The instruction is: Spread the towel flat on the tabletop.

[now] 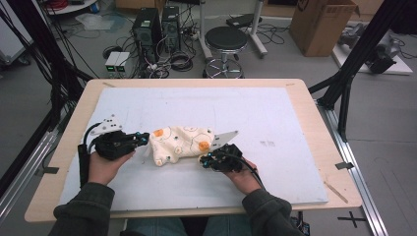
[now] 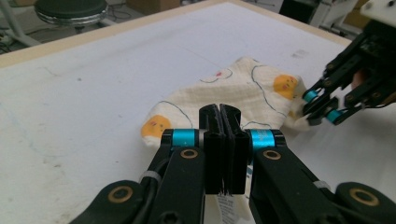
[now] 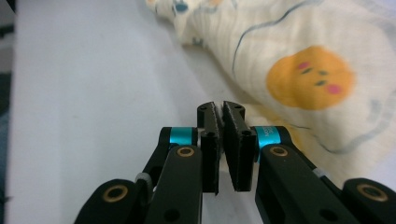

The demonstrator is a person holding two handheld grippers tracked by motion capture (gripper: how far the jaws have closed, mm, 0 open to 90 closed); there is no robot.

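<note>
High view: both hands (image 1: 101, 164) hold grippers level against cloth (image 1: 179, 143)

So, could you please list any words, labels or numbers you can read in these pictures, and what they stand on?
None can be read.
White tag under the left gripper, at the cloth: printed, too blurred.
Teal band on the right gripper: tiny marking, unreadable.
Faint marks on the white mat: too small.
</note>
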